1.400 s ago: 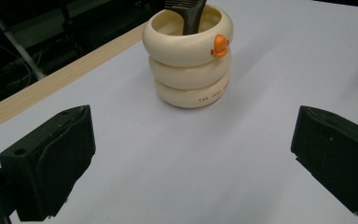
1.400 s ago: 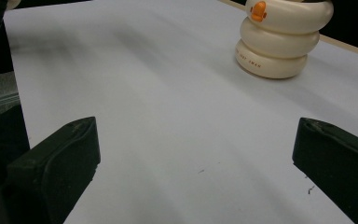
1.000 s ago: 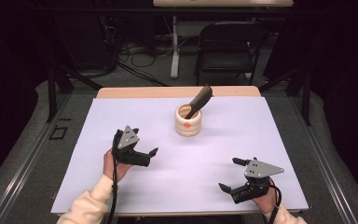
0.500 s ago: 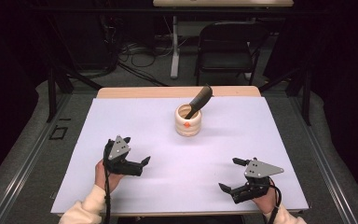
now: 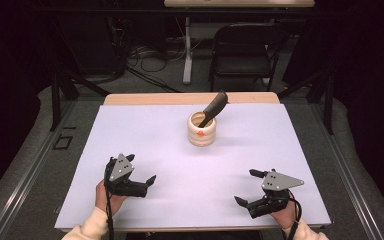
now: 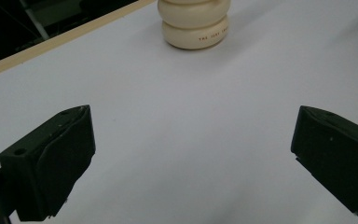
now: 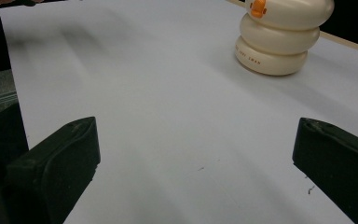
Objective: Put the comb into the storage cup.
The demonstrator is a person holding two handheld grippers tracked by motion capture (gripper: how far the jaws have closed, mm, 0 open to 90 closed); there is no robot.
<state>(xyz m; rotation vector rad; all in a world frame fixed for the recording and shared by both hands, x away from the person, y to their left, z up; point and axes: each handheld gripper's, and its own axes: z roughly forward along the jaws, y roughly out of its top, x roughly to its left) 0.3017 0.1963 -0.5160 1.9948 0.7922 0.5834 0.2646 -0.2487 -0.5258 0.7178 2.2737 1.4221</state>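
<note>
A cream ridged pot (image 5: 202, 130) with an orange spot stands upright on the far middle of the white sheet (image 5: 145, 130). A dark utensil (image 5: 215, 106) leans out of it to the right. My left gripper (image 5: 141, 168) rests near the front left, open and holding nothing, well short of the pot. My right gripper (image 5: 245, 186) sits near the front right, open with nothing in it. In the left gripper view the gripper (image 6: 192, 112) has its jaws spread wide, with the pot (image 6: 196, 25) far ahead. In the right gripper view the gripper (image 7: 196, 123) is wide open and the pot (image 7: 279, 39) stands ahead to the right.
The table's wooden far edge (image 5: 190, 98) runs behind the pot. A dark folding chair (image 5: 242, 50) and floor cables (image 5: 150, 57) lie beyond the table. Black frame legs (image 5: 60, 90) stand at both sides.
My left gripper has drawn back toward the near edge and slightly left, still open. The right gripper and the pot have not moved.
</note>
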